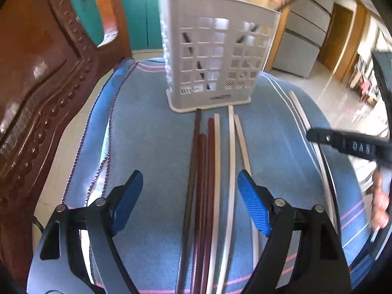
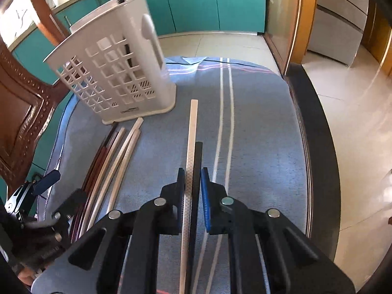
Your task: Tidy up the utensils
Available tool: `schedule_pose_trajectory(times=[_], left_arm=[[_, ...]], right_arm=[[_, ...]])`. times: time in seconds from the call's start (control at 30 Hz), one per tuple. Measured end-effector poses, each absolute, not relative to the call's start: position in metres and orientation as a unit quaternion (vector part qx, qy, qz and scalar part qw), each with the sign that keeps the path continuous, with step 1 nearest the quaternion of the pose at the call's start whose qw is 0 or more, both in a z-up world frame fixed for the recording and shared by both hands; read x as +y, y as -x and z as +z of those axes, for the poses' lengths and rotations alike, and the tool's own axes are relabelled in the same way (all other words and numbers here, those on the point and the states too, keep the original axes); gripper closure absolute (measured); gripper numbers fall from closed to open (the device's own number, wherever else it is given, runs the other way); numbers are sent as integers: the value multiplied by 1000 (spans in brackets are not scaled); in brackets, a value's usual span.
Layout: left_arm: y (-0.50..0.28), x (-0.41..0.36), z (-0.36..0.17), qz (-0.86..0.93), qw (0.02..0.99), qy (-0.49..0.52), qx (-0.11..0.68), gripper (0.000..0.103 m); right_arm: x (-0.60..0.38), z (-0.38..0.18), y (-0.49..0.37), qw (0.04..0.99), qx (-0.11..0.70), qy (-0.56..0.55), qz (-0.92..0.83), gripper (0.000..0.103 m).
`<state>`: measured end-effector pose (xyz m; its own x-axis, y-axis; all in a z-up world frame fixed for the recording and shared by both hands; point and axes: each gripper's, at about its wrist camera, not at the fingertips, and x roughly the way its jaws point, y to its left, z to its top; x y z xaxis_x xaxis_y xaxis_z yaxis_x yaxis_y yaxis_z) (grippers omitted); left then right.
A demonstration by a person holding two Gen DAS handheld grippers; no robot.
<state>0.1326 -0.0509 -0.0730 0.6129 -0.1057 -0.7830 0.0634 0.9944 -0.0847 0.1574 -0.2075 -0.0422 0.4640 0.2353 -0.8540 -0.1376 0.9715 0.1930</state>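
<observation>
A white slotted utensil holder (image 1: pixel 215 56) stands on a blue cloth (image 1: pixel 147 134), with dark sticks inside it; it also shows in the right wrist view (image 2: pixel 117 73). Several chopsticks, dark red (image 1: pixel 201 171) and cream (image 1: pixel 230 161), lie in a row before it. My left gripper (image 1: pixel 189 203) is open and empty above their near ends. My right gripper (image 2: pixel 192 181) is shut on a cream chopstick (image 2: pixel 192 132) and a black chopstick (image 2: pixel 198 156) side by side. The right gripper's finger (image 1: pixel 343 142) shows at the right in the left wrist view.
A carved wooden chair back (image 1: pixel 36 93) rises at the left. Teal cabinets (image 2: pixel 208 2) stand behind. The table's dark edge (image 2: pixel 316 132) runs along the right, with tiled floor (image 2: pixel 355 122) beyond. The left gripper (image 2: pixel 36 191) shows at the lower left in the right wrist view.
</observation>
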Motion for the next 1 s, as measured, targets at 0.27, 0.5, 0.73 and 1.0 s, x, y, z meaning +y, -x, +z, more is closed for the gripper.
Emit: schedule_pose_trajectory(times=[0.27,0.5,0.73,1.0], left_arm=[[-147,-46,-86,-60,876,65,474,35],[-147,-54,-91,-50,877,40,476,60],[-129,-61,-88,-73,873,54,479,99],[-114,-44,-73,-95,876,91,464,92]], right_arm=[[-212,-38,-155,858,497,-59,119,89],[-220,-48,-159,848,516,-63,102,86],[-227,-52,-159,843,524,-66,97,84],[-222,-53,-159,842,526,-63,99,76]])
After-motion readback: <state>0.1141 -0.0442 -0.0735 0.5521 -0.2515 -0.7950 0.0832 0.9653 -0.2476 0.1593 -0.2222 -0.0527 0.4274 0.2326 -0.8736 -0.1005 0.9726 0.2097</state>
